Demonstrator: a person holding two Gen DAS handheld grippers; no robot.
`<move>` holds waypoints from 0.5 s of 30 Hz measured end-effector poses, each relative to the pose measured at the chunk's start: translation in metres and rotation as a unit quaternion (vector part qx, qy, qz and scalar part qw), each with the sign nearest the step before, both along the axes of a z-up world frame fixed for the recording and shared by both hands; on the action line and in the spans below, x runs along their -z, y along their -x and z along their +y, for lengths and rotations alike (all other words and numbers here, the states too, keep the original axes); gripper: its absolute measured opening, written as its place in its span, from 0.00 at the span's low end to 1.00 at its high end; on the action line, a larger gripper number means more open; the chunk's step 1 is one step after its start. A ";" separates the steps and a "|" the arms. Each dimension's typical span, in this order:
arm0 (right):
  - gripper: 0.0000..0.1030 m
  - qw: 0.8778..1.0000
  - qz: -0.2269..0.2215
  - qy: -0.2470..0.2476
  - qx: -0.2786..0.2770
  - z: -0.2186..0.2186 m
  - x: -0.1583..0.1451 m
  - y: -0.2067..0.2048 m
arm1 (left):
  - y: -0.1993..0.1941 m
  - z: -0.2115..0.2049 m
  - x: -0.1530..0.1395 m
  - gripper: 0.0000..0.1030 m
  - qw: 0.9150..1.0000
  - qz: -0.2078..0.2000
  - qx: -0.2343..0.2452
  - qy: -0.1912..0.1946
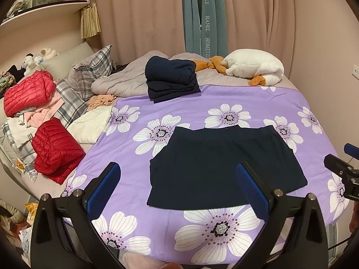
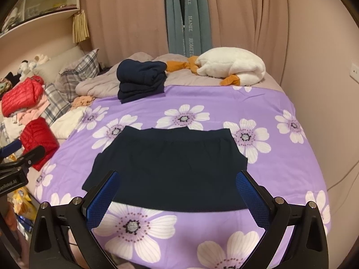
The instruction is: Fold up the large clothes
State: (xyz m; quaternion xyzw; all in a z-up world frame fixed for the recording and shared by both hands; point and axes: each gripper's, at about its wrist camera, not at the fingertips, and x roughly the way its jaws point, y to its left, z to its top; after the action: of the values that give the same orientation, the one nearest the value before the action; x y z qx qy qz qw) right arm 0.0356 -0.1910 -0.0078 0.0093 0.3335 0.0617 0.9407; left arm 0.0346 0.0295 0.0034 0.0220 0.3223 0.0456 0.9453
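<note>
We held both tools above the near edge of the bed, each with its two blue-padded fingers spread wide and nothing between them: the left gripper (image 1: 178,187) hung over the near left part of the dark garment (image 1: 222,165), and the right gripper (image 2: 178,188) over its near right part. That garment, navy and partly folded into a broad flat shape, lay spread on the purple flowered bedspread (image 1: 258,98), its near hem straight and close to us, its far edge toward the middle of the bed. Beyond it sat a stack of folded navy clothes (image 1: 171,78), and a red puffer jacket (image 1: 56,150) waited in the pile at the left. We judged the next fold would go best if each tool took one near corner, pinching every layer at once, then both lifted level and carried the hem to the far edge together, so the cloth stayed square and did not bunch.
</note>
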 end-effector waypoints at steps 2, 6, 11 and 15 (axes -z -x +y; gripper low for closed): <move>0.99 1.000 -0.002 0.000 -0.001 0.001 -0.001 0.001 | 0.000 0.000 0.000 1.00 1.000 -0.001 0.000 0.000; 0.99 1.000 -0.004 0.000 -0.002 0.002 -0.002 0.001 | 0.001 0.003 0.000 1.00 1.000 -0.001 -0.001 -0.003; 0.99 1.000 -0.004 -0.001 -0.001 0.002 -0.002 0.001 | 0.000 0.004 0.001 1.00 1.000 0.000 -0.001 -0.003; 0.99 1.000 -0.006 0.000 -0.003 0.002 -0.002 0.001 | 0.001 0.005 0.001 1.00 1.000 -0.001 0.001 -0.002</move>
State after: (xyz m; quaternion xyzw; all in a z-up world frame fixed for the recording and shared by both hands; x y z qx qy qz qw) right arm 0.0347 -0.1890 -0.0055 0.0083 0.3280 0.0642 0.9424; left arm 0.0337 0.0340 0.0025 0.0241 0.3209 0.0456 0.9457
